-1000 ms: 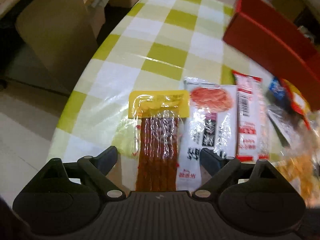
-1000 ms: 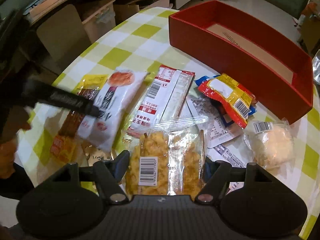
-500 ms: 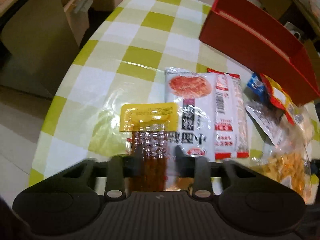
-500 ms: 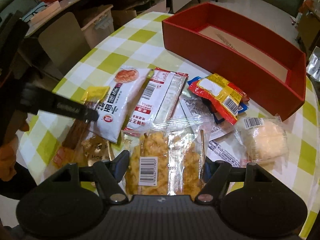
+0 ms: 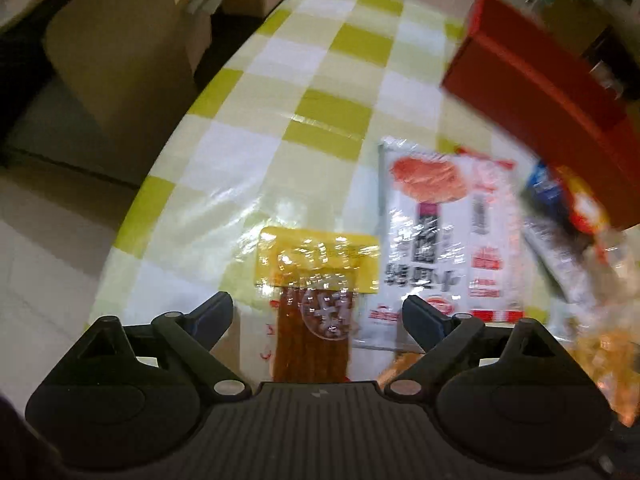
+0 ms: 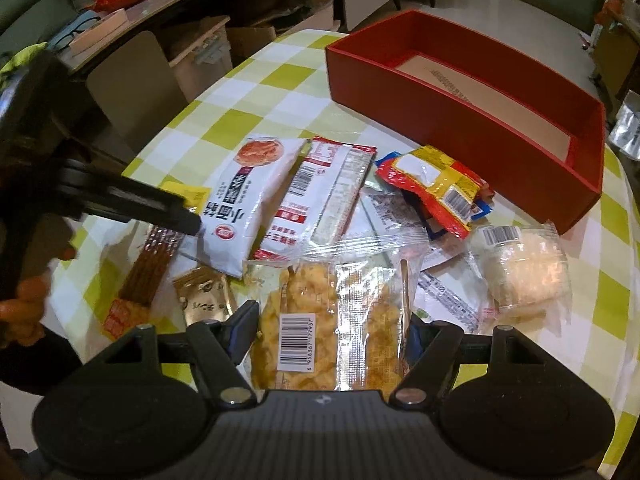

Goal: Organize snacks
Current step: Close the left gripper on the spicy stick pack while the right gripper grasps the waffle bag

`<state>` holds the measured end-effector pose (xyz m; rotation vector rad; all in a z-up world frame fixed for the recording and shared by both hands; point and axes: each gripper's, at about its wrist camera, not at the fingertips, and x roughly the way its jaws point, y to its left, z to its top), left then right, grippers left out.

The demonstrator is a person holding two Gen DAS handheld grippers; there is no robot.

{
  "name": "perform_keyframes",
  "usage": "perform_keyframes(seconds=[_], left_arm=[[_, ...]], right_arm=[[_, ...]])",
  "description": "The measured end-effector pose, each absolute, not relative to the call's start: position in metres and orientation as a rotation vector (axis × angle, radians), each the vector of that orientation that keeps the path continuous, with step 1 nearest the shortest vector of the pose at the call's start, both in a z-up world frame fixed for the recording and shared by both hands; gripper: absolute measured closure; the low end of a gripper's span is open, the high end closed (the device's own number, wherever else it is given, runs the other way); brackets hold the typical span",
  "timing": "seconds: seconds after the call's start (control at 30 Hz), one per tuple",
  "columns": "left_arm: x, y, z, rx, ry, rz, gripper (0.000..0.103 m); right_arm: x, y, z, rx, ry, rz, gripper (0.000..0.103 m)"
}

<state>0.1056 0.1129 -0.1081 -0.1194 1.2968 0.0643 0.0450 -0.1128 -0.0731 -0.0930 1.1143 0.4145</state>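
Down at the near edge of the worktop [image 6: 256,92], the right claw [image 6: 328,334] sits part-open astride the clear pack of yellow crisps [image 6: 320,320], its fingers close against the pack's two sides, though whether they actually pinch it I cannot tell. Over by the near left edge, the left claw [image 5: 316,318] has just been opening and now stands wide, jaws clear on either side of the brown stick snack [image 5: 312,336] with the yellow header, gripping nothing. Just right of that lies the white pouch [image 6: 248,200], touching the red-and-white packet [image 6: 320,196]. Further right, a red-and-yellow packet [image 6: 436,188] tops a small heap, with a pale bun in clear wrap [image 6: 528,272] by the right edge. At the far right corner stands the red box [image 6: 460,120], its inside showing only a bare brown floor.
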Motion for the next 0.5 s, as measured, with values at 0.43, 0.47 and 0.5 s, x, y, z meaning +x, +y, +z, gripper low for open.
perform_keyframes(seconds=[0.43,0.47,0.5], left_arm=[[0.093,0.104,-0.098,-0.087,1.280,0.051,0.045],[0.092,0.106,-0.094,-0.106,1.284,0.036,0.048],[0.091,0.107,-0.093,-0.115,1.291,0.030,0.048]], right_arm=[[0.044,-0.114,-0.073,-0.090,1.109,0.411,0.025],[0.044,-0.114,-0.072,-0.088,1.106,0.410,0.025],[0.043,-0.115,-0.072,-0.087,1.102,0.406,0.025]])
